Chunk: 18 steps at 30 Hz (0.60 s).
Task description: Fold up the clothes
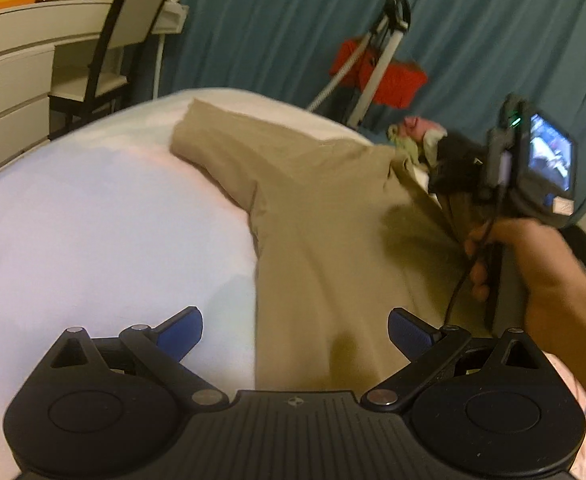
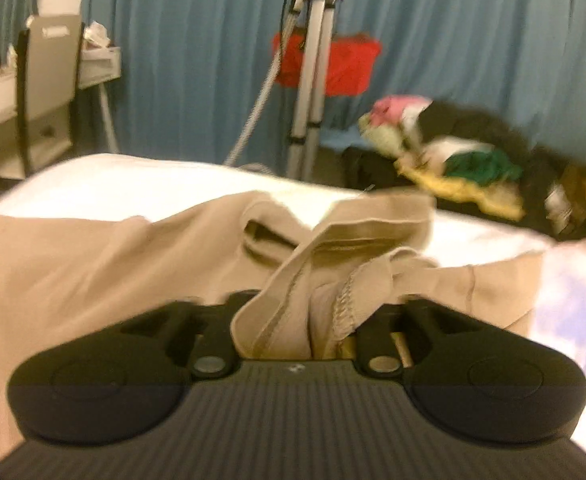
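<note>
A blue curtain [image 1: 473, 40] is hanging behind the white bed [image 1: 93, 220], and a pile of clothes [image 2: 465, 160] is lying at the far right. The beige trousers [image 1: 333, 220] are lying across the bed, one leg reaching to the far left. Your left gripper [image 1: 295, 334] is hovering wide above the near edge of the trousers, gripping nothing. Your right gripper [image 2: 313, 320] is pinching a bunched fold of the trousers near the waistband, and your right hand [image 1: 541, 268] is holding its handle.
</note>
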Motion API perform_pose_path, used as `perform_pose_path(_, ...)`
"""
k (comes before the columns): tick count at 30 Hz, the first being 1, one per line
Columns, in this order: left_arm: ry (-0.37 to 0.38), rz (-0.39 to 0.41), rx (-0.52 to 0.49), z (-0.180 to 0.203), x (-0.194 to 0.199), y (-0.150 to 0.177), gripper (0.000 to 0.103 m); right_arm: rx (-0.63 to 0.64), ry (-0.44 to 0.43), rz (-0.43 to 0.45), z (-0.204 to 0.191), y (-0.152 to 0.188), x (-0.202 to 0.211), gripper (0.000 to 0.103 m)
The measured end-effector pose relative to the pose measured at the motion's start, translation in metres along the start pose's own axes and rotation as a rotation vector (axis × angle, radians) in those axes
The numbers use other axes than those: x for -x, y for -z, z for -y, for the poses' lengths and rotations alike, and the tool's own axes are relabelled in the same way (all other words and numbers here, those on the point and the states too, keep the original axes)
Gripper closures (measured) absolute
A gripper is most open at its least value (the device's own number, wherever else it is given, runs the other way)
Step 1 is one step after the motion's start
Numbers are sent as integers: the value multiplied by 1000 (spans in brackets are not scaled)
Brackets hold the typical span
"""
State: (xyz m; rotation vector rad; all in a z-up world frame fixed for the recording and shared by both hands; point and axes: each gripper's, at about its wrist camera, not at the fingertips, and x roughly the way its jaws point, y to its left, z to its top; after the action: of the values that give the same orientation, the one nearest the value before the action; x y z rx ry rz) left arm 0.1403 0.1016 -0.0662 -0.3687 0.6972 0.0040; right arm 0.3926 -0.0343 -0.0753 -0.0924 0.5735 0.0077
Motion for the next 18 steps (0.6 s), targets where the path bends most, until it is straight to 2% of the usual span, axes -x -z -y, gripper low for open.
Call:
perform_pose_path(2,0,-14,-8,4,-8,3,3,-51,-50,13,11,-1,16,11)
perform_pose_path(5,1,-10,-36,12,-10,7,3,-109,-108,34,22,0,51,13)
perform_pose_path(9,13,8,-66,22,-1,11,3,-174,-150,72,47,18,127,13)
perform_pose_path(14,44,50,-88,34,17,14,3,-256,-150,87,72,68,231,13)
perform_pose_path(18,52,82,-133,47,33,26,3,-316,-167,66,83,112,288,13)
